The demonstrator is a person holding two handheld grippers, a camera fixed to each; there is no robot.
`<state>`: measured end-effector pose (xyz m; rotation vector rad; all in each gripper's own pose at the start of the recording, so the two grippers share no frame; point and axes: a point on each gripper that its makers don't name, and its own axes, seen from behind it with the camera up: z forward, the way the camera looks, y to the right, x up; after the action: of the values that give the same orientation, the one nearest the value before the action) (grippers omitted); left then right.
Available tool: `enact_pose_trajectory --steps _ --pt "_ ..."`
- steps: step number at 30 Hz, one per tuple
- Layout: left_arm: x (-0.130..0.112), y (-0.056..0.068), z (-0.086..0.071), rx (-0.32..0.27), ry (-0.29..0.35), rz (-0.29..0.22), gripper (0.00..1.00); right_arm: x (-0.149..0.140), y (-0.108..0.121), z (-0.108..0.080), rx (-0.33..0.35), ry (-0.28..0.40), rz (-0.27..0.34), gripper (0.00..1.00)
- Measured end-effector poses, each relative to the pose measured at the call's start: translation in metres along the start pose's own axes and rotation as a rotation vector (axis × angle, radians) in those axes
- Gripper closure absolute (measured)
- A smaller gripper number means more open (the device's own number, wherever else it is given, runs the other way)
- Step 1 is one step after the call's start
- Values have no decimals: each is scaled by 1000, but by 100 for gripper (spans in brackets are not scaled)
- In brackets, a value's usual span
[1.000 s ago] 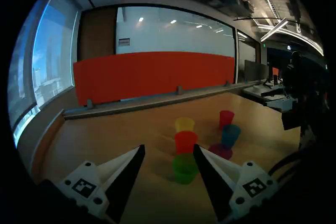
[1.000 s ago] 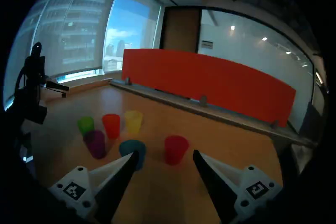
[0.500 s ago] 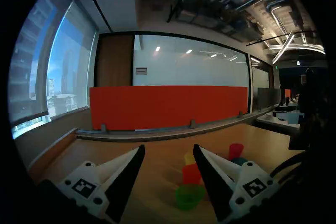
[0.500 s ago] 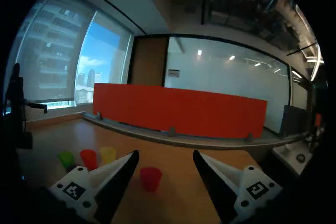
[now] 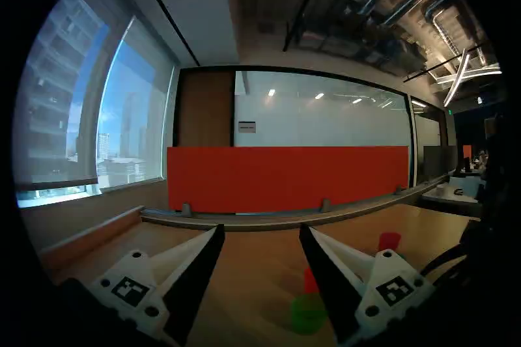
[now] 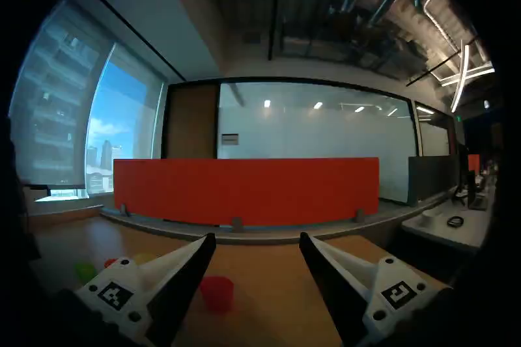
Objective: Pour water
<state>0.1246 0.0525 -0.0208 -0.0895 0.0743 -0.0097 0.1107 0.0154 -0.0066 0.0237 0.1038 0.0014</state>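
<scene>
Low in the left gripper view, a green cup (image 5: pixel 307 312) stands on the wooden table (image 5: pixel 260 269), with an orange-red cup (image 5: pixel 310 280) behind it, half hidden by my finger, and a red cup (image 5: pixel 389 241) farther right. My left gripper (image 5: pixel 260 236) is open and empty, above the table. In the right gripper view, a red cup (image 6: pixel 217 292) stands just beside my left finger; a green cup (image 6: pixel 85 271), an orange-red cup (image 6: pixel 111 262) and a yellow cup (image 6: pixel 144 258) sit low at the left. My right gripper (image 6: pixel 258 243) is open and empty.
An orange-red divider panel (image 5: pixel 286 178) runs along the table's far edge, with a glass wall behind it. Large windows (image 5: pixel 98 138) stand to the left. Desks with equipment (image 6: pixel 456 220) lie to the right.
Both grippers have tilted upward, so the cups have slid toward the bottom of each view and more ceiling shows. Both grippers stay open.
</scene>
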Motion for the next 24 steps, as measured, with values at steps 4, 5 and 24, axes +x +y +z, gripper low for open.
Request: enact_pose_trajectory --steps 4,5,24 --pt "-15 -5 -2 22 2 -1 16 -10 -2 -1 -11 -7 -13 0" --pt "-19 -6 -2 26 0 -2 16 -11 -2 -1 -15 -8 -16 0" --pt "-83 -21 3 79 -37 21 16 -44 9 -21 -69 -37 -26 0"
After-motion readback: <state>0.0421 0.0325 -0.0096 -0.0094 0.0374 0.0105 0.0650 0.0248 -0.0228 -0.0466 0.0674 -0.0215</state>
